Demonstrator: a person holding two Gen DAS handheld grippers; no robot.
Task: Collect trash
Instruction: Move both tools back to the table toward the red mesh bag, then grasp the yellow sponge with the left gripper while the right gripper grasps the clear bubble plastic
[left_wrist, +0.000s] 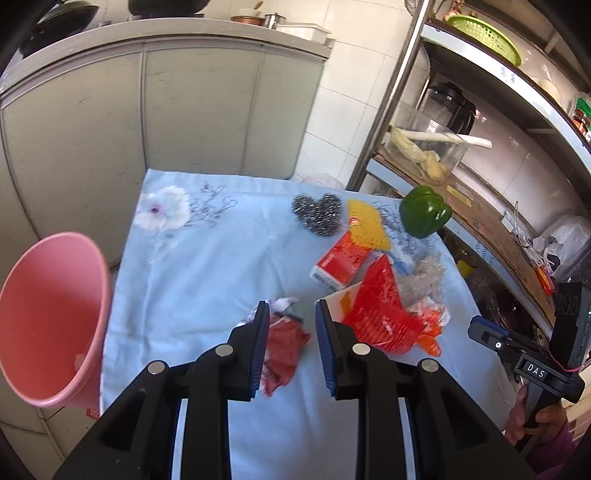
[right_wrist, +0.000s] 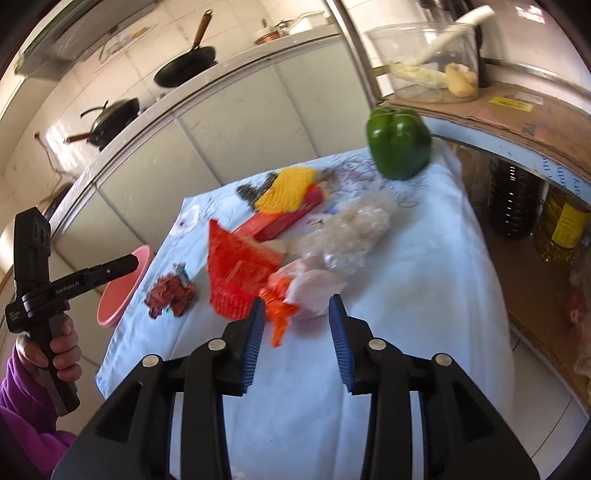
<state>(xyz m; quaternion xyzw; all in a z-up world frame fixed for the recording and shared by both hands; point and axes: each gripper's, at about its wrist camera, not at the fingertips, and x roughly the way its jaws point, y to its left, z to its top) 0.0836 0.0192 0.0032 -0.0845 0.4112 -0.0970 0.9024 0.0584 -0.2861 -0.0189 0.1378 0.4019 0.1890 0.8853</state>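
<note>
Trash, a heap of red mesh netting (left_wrist: 384, 314), crumpled clear plastic (right_wrist: 347, 236) and a red carton (left_wrist: 341, 264), lies at the right of the blue-clothed tabletop (left_wrist: 207, 266), with a crumpled dark-red wrapper (left_wrist: 284, 350) apart nearer the pink plastic bin (left_wrist: 48, 317), which waits tilted off the left edge, likely to receive it. The left hand-held gripper (left_wrist: 291, 314) hovers with jaws apart and empty over that wrapper. The right hand-held gripper (right_wrist: 297, 308), jaws also apart and empty, faces the orange-and-white plastic bag (right_wrist: 310, 291), probably its pick.

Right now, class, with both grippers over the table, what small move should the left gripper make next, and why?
Probably lower the left gripper and close on the crumpled dark red wrapper. It is open, nothing is pinched, and the wrapper lies on the cloth just under its left finger. The pink bin waits at the table's left edge.
</note>
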